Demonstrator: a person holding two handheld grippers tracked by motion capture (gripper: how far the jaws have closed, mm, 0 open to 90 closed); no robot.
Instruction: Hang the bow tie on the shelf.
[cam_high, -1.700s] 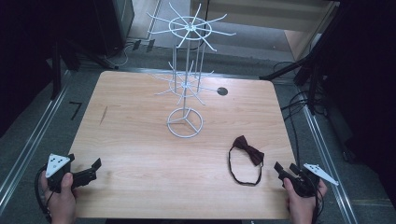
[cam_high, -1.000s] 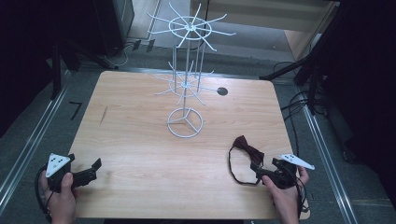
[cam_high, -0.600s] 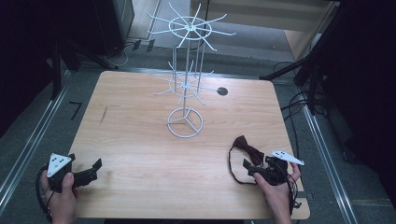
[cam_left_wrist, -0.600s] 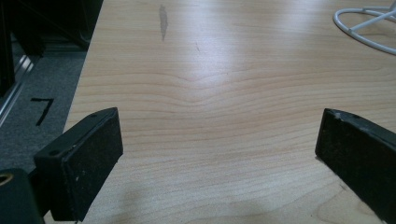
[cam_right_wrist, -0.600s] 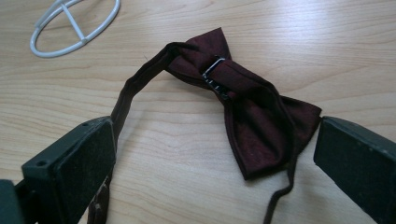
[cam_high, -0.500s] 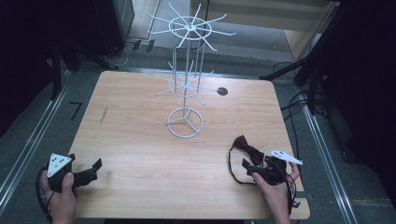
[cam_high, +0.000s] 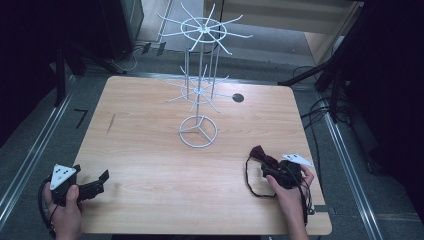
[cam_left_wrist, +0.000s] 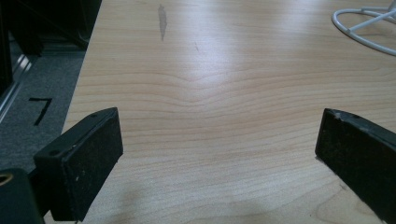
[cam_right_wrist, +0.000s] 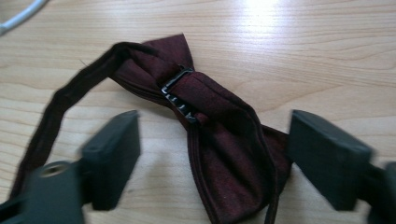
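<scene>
Right gripper (cam_right_wrist: 212, 154) is low over the bow tie (cam_right_wrist: 219, 140), jaws spread wide and straddling one wing of the bow — nothing pinched yet, the pads standing apart from the cloth on both sides. Judging by that stance, the step in hand is a grasp on the bow's body rather than on its thin strap; the wing gives the jaws more bulk to bite on.

The bow tie lies flat on the wooden table (cam_high: 150, 145), near the right front corner, well apart from the white wire rack (cam_high: 199, 90) that stands toward the middle-back. In the high view the right gripper (cam_high: 272, 172) covers part of the bow tie (cam_high: 257, 152), with the strap looping out to the left and front.

Left gripper (cam_left_wrist: 219, 158) is parked near the left front corner, jaws released and wide, bare wood between them — probably just kept out of the way while the other hand works (the rack's ring base shows far off in its view). In the high view the left gripper (cam_high: 87, 186) points along the table toward the middle.

The bow tie: dark maroon fabric, faintly woven sheen, with a stitched edge. A small metal adjuster clasp (cam_right_wrist: 180, 95) sits at the knot, tilted. The strap is black or very dark, narrow, lying in a loose loop. Soft and limp; it will likely sag once lifted.
</scene>
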